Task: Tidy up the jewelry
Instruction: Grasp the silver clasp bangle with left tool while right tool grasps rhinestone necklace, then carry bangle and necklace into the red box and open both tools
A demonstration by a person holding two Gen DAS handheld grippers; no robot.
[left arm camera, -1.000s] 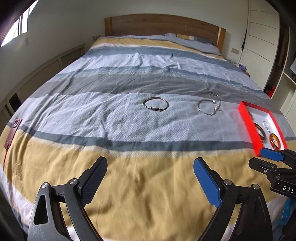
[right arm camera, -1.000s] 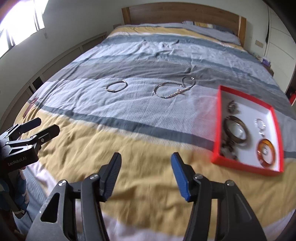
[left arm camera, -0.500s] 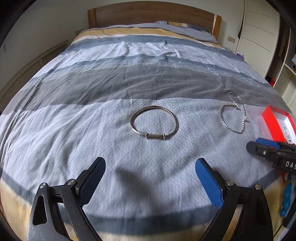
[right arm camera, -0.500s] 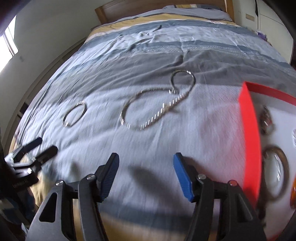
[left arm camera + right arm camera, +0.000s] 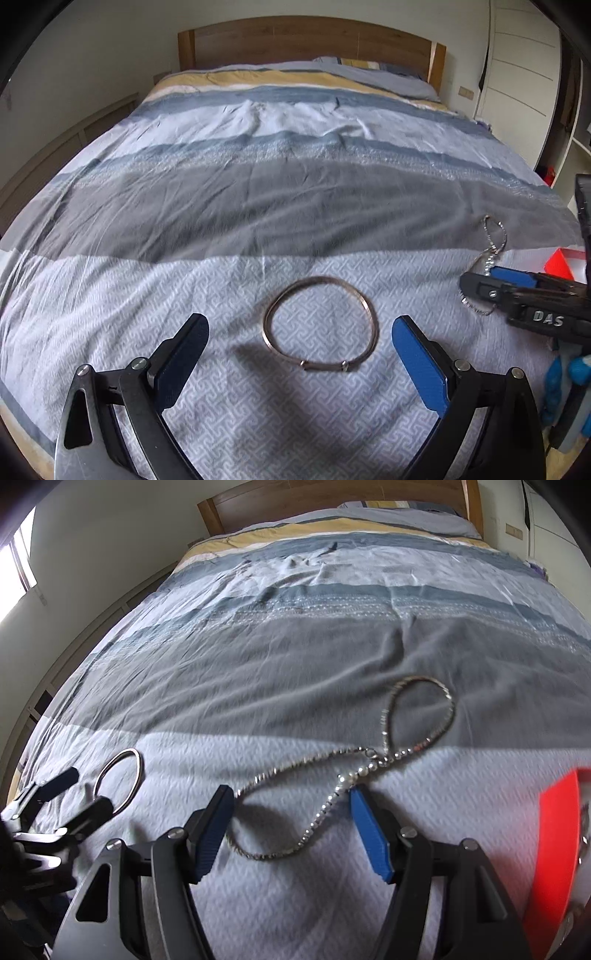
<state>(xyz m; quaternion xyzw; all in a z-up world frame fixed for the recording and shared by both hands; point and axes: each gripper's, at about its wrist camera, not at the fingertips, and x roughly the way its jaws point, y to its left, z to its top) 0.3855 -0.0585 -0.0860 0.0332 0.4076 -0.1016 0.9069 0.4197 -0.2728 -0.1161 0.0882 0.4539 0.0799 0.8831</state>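
Currently, the left claw (image 5: 300,343) is released, its pads flanking the bangle (image 5: 320,324) on the bed (image 5: 258,192). Right claw (image 5: 291,814) is opening over the chain (image 5: 343,775), not gripping it; red tray (image 5: 554,849) lies just beside.

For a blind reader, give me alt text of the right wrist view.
The open right tool, jaws opening, straddles a chain on a striped bed. The left tool frames a bangle; a red tray sits right.
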